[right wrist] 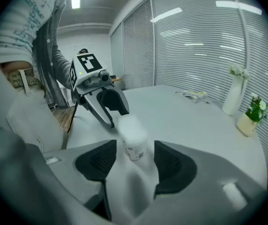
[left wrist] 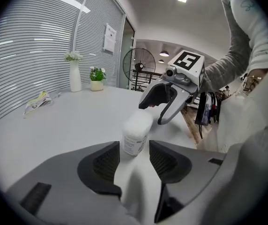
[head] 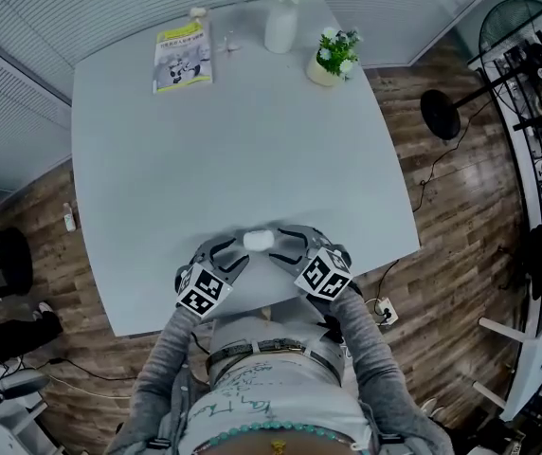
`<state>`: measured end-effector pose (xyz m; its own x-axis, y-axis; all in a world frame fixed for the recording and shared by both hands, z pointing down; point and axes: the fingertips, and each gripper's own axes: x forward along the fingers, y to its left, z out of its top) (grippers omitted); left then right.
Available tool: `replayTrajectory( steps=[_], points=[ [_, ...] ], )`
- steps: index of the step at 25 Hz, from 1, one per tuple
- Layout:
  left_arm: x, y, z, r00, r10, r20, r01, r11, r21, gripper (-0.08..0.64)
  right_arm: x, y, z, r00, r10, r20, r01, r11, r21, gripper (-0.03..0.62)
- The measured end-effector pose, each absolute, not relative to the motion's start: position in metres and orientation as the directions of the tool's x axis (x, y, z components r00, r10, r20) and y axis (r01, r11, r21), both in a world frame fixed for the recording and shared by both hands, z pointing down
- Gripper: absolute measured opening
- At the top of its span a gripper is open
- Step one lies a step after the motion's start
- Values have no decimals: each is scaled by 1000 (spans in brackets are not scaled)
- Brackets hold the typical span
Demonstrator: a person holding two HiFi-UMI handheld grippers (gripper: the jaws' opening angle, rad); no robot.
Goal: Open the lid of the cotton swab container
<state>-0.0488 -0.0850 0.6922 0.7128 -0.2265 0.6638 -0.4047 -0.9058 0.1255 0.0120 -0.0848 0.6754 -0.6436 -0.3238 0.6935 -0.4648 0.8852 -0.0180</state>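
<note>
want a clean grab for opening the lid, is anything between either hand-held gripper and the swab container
Nothing visible does. The cotton swab container stands just ahead of the open left hand-held gripper and right hand-held gripper, with only bare table between.

swab container [head: 258, 240] white | table [head: 233, 150] lt grey | floor [head: 446, 188] brown wood-grain

Grey sleeves [head: 160, 368], grey grippers [head: 235, 252] [head: 288, 243], black-and-white marker cubes [head: 203, 290].
</note>
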Motion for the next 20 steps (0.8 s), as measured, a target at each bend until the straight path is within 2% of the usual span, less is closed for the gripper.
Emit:
replayTrajectory(
  steps=[4,9,14,20],
  points=[
    [-44,-90,698,717,-181,673,-362,-922,138,265,7,-86,688,-638,-267,723,-405,914,-20,264],
    [-37,-94,707,712,-116,692,-287,-948,137,302,-2,-89,708,-630,-193,752,-322,946,-27,271],
    [-29,-91,714,705,-53,707,-173,-980,98,304,-12,-92,719,-641,-147,753,-260,965,-33,273],
    [-21,-94,719,709,4,705,-93,-991,99,304,-19,-96,725,-659,-124,742,-216,976,-28,273]
  ],
)
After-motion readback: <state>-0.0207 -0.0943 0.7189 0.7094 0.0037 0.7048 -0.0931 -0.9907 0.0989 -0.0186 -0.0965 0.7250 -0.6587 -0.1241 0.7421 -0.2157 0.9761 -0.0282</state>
